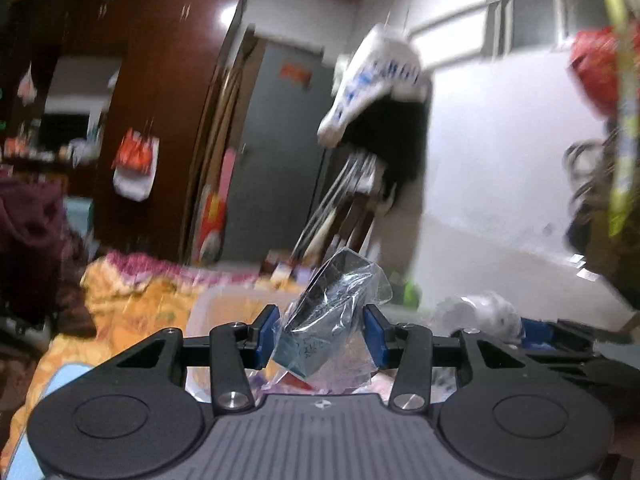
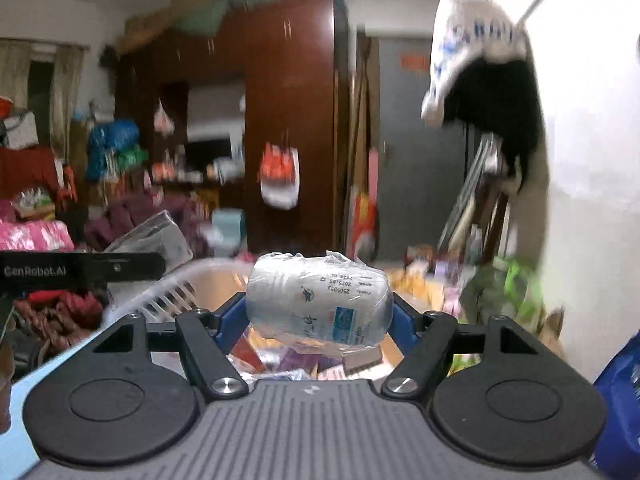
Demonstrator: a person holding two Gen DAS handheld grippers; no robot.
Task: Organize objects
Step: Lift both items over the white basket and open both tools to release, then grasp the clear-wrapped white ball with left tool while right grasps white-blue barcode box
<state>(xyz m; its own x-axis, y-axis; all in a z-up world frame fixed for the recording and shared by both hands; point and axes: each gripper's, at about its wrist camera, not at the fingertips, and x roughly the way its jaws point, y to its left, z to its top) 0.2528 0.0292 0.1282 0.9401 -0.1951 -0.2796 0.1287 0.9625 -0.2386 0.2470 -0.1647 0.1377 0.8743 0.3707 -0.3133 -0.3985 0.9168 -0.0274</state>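
My left gripper (image 1: 320, 334) is shut on a dark teal box wrapped in clear crinkled plastic (image 1: 324, 312), held up above a white plastic basket (image 1: 208, 308). My right gripper (image 2: 318, 316) is shut on a white roll sealed in clear plastic with printed text (image 2: 320, 300), held above the same white slatted basket (image 2: 172, 296), which holds several small packets. The left gripper's black arm (image 2: 80, 270) shows at the left of the right wrist view, with the wrapped box (image 2: 156, 240) beyond it.
A bed with orange patterned bedding (image 1: 132, 308) lies left. A dark wooden wardrobe (image 2: 288, 120) and grey door (image 2: 420, 160) stand behind. Clothes hang on the white wall (image 1: 384, 112). Clutter and green bags (image 2: 504, 292) lie right of the basket.
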